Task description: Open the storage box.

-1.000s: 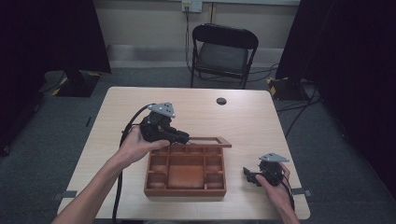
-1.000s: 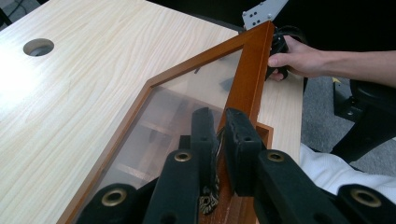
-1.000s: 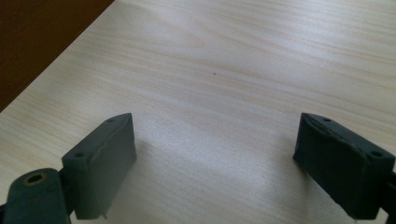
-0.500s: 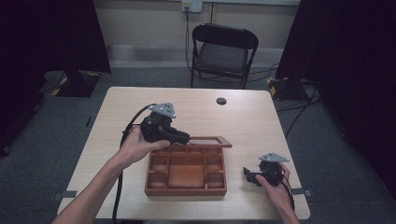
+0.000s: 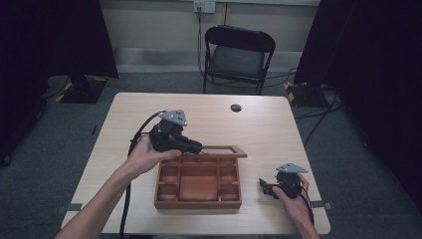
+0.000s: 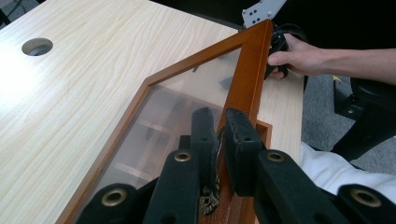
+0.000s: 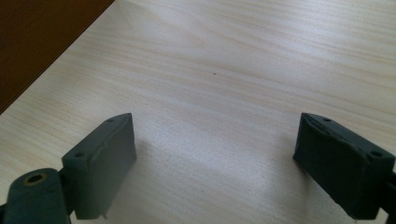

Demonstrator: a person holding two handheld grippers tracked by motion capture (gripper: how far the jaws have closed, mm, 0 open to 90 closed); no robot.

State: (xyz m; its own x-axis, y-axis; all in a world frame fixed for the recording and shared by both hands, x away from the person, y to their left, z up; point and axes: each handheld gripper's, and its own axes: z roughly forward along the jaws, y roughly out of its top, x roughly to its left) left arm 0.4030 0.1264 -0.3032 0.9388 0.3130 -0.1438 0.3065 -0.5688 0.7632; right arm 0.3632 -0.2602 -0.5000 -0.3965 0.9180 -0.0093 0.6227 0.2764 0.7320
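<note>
- Your table (image 5: 124,129) is pale wood with a round cable hole (image 5: 236,107) toward its far edge, well beyond the wooden box.
- The wooden box (image 5: 199,201) sits on the table's near half, straight in front of you. It is divided into one large middle compartment with smaller cells along its sides and far edge; from the high view I can make out nothing lying in any of them.
- The box's lid (image 6: 247,84), a wooden frame around a clear pane, is raised off the box and hangs from its far edge; through the pane in the left gripper view you can see the dividers below.
- Your left gripper (image 5: 195,147) is at the far left corner of the box, jaws pressed together on the lid's frame. In the left gripper view (image 6: 218,135) the two pads pinch the wooden rail, with a small brass fitting (image 6: 205,201) right below them.
- Your right gripper (image 5: 263,185) rests on the table just right of the box, near its front right corner. Its jaws (image 7: 215,154) are spread wide with only bare tabletop between them, touching nothing; the box's dark side shows at the upper left of the right gripper view.
</note>
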